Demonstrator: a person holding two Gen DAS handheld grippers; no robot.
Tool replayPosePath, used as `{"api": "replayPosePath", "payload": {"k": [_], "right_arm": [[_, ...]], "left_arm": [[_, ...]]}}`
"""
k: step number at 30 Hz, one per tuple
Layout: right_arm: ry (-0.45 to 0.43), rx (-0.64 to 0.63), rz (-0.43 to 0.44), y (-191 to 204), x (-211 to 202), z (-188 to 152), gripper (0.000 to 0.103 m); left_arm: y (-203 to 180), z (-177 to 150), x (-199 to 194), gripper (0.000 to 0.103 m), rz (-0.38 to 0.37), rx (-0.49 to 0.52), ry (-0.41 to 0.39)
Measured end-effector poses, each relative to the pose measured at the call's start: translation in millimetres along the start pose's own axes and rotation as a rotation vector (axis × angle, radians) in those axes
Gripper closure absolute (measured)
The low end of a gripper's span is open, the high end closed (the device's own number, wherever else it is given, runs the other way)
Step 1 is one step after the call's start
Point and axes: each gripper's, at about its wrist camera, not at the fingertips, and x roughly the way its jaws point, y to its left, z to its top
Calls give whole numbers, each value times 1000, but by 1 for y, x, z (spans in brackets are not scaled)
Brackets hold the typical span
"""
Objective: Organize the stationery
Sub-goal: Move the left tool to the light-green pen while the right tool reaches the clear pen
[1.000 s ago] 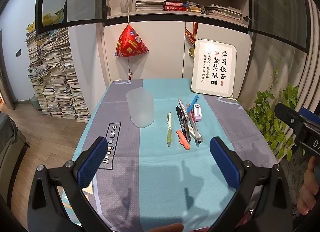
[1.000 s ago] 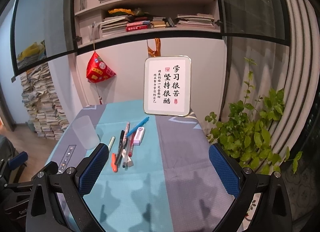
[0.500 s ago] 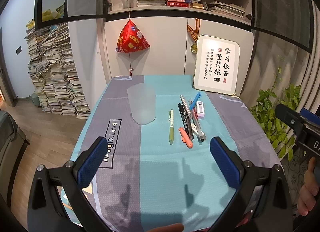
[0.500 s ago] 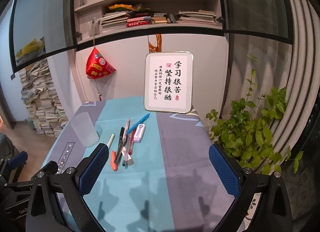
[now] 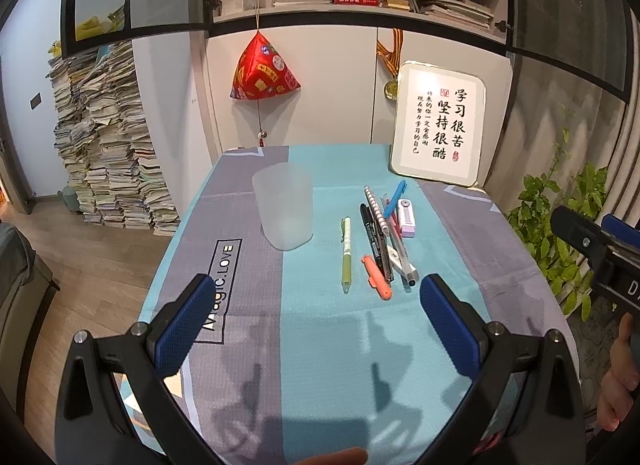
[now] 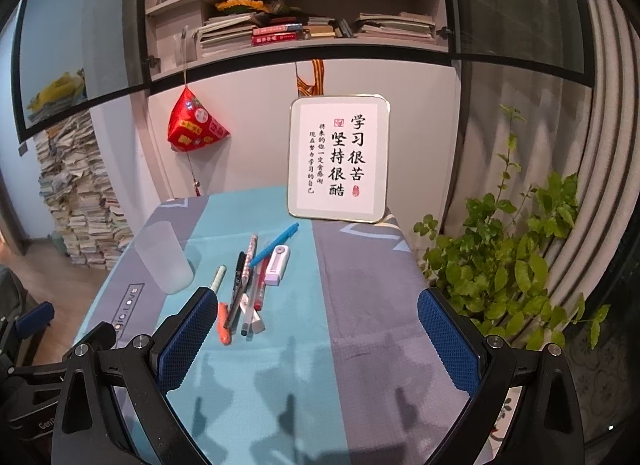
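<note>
Picking is not yet begun: both tools are hovering above the near end of the table (image 5: 320, 365), and every pen is lying loose ahead of them. Left gripper (image 5: 310, 319) is gaping wide and holding nothing; right gripper (image 6: 312, 341) is likewise spread wide and empty.

Ahead of the left gripper and slightly to its left, the frosted plastic cup (image 5: 285, 211) is standing upright. The green pen (image 5: 346, 255) is lying alone just ahead, apart from the cup and from the heap. Beyond the left gripper's right finger, the orange marker (image 5: 377, 277), black pen (image 5: 374, 239), blue pen (image 5: 394, 199) and white correction tape (image 5: 407, 217) are overlapping.

Starting with the green pen looks wisest, since nothing is crossing it. Fingers should probably be straddling the barrel crosswise, near its middle, so it is not tipping when lifted toward the cup. Both tools are pointing forward and angled downward at the cloth.
</note>
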Motion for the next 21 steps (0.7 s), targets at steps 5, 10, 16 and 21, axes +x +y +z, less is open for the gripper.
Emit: {"api": "replayPosePath", "payload": {"k": [5, 10, 16, 21], "right_arm": [[23, -4, 1, 1, 11, 0, 2], [44, -8, 3, 2, 24, 1, 2], [77, -13, 12, 4, 43, 1, 2], [112, -24, 16, 8, 63, -2, 2]], "left_arm": [[2, 0, 12, 2, 6, -6, 25], [2, 2, 23, 2, 9, 1, 43], [4, 2, 40, 2, 19, 5, 72], [10, 1, 62, 2, 26, -10, 118]]}}
